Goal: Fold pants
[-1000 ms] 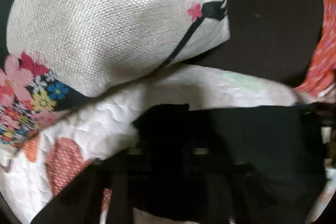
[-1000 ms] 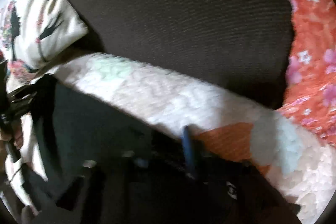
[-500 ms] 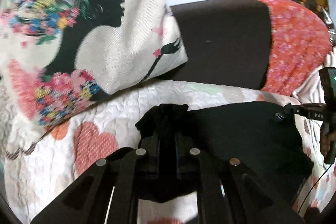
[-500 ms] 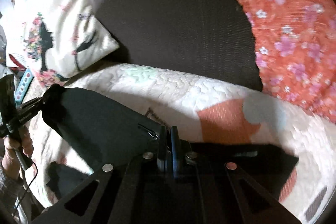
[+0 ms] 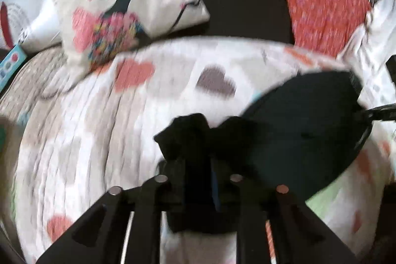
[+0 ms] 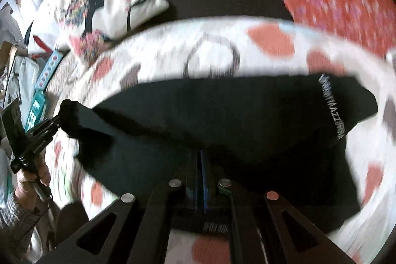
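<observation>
The black pants (image 6: 222, 115) hang stretched between both grippers above a white quilt with hearts (image 5: 99, 128). My left gripper (image 5: 198, 140) is shut on a bunched corner of the pants (image 5: 188, 132); the cloth runs right to the other gripper (image 5: 371, 113). My right gripper (image 6: 199, 155) is shut on the pants' near edge. White lettering (image 6: 331, 105) runs down the right side of the cloth. The left gripper (image 6: 53, 125) shows at far left in the right wrist view, holding the other corner.
A cream cushion with a flower-haired woman print (image 5: 116, 4) leans at the back left. A dark backrest (image 5: 245, 1) and an orange floral cloth (image 5: 321, 4) stand behind the quilt. A teal box (image 6: 39, 95) lies at the left.
Both grippers have drawn back and up from the backrest, carrying the pants. More of the quilt shows and the cushion looks farther away. The pants are now spread wider between the grippers.
</observation>
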A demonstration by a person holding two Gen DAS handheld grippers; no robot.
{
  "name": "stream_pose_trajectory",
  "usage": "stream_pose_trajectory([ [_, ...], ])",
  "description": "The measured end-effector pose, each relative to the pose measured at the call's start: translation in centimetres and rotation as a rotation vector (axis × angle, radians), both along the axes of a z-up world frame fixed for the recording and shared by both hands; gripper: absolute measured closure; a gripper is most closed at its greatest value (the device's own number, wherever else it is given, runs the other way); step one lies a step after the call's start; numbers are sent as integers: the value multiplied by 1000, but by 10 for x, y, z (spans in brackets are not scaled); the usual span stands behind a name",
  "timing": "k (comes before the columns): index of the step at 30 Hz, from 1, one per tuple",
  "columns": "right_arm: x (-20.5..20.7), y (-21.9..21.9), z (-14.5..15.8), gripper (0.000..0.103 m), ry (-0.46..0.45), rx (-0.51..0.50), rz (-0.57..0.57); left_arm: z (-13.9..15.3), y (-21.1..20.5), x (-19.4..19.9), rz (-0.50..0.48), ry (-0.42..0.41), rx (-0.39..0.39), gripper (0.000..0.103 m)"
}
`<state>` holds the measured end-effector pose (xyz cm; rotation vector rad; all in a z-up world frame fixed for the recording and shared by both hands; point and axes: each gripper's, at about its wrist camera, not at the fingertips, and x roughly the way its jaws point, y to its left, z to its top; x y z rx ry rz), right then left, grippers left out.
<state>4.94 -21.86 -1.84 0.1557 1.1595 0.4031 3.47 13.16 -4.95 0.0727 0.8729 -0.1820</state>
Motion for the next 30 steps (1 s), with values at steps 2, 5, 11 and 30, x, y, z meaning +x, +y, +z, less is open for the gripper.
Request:
stream_pose_trajectory([
  [2, -15, -3, -15, 102, 34, 4, -19, -8, 8, -10, 10, 31, 4, 80],
  [5, -31, -9, -28, 101, 68, -12, -65, -9, 21, -27, 26, 62, 10, 69],
  [11, -45, -28, -15, 58, 41, -30, -129, -6, 56, -54, 108, 86, -1, 59],
  [30, 60, -137, -7, 39, -40, 105, -573, 2, 89, -54, 377, 115, -366, 59],
])
